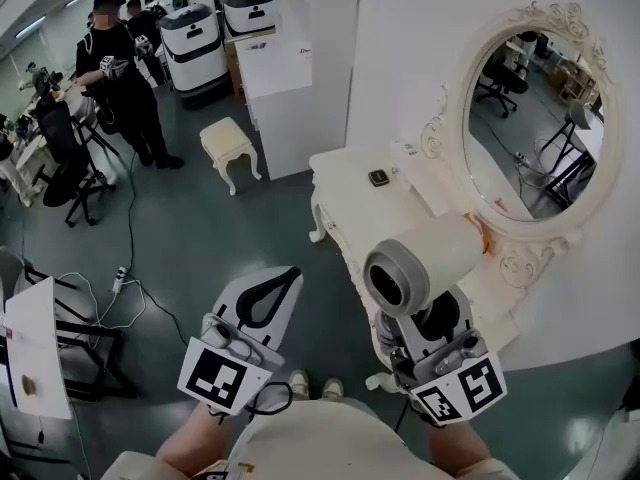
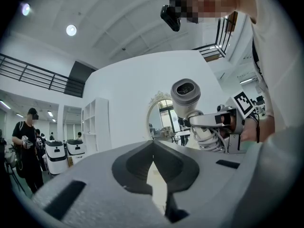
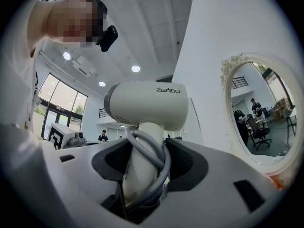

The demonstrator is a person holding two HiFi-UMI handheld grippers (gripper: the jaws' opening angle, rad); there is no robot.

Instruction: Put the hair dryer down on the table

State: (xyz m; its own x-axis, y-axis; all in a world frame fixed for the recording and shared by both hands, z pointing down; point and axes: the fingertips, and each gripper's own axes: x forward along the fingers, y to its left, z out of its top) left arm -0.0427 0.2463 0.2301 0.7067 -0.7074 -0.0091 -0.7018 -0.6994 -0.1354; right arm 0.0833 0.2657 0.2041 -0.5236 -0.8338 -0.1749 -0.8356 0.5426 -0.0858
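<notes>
Grey-green floor fills the left half of the head view, and a plain white wall (image 1: 420, 48) takes the upper right. Against that wall sits a white dressing table (image 1: 345, 183) with curved legs, running from centre frame toward the lower right. Above it, upper right, hangs an oval mirror (image 1: 535, 118) in an ornate white frame, with desks and chairs reflected in it. Over in the upper left corner a person in black (image 1: 120, 78) stands beside a dark office chair (image 1: 65, 158). At top centre are two white machines with dark tops (image 1: 190, 43), and just below them stands a small cream stool (image 1: 228, 143), well clear of the table.

Now down to the bottom of the frame. The left gripper (image 1: 290, 276) is lower centre over bare floor, jaw tips pressed together, nothing between them; its own view confirms the tips meeting. The right gripper (image 1: 430, 313) sits lower right, and it is clamped on the handle of the hair dryer (image 1: 420, 268). The dryer stands upright in those jaws, cream body with a grey ringed end turned toward the head camera, held up at the near end of the table and not resting on it. In the right gripper view the grey cord (image 3: 154, 160) is looped round the handle, pinched in with it between the jaws. Last, a small dark object (image 1: 379, 177) lies on the tabletop, centre frame
</notes>
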